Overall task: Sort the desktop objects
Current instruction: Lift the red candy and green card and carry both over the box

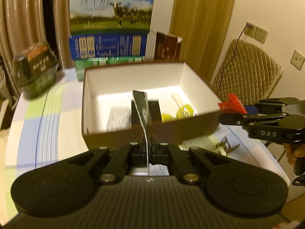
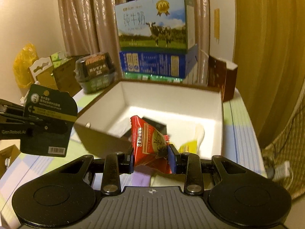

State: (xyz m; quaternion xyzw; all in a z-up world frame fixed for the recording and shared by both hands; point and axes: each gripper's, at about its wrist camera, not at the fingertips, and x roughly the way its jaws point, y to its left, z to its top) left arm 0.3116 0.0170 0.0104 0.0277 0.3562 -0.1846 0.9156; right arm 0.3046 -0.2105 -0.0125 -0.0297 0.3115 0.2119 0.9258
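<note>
Clamping a thin dark card (image 1: 142, 108) edge-on, the left gripper (image 1: 147, 148) hangs before the one open box (image 1: 133, 72). The right gripper (image 2: 152, 162) pinches one red packet (image 2: 150, 143), printed "Candied Date", above that box's near edge. Three milk cartons (image 2: 154, 22), topmost reading "PURE MILK", stack at the tabletop's (image 1: 47, 118) far edge.

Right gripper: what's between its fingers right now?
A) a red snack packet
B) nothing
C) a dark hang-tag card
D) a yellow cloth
A: in the right wrist view the right gripper has its fingers pressed on both sides of the red snack packet, above the near edge of the open box; the dark card is in the left gripper.
</note>
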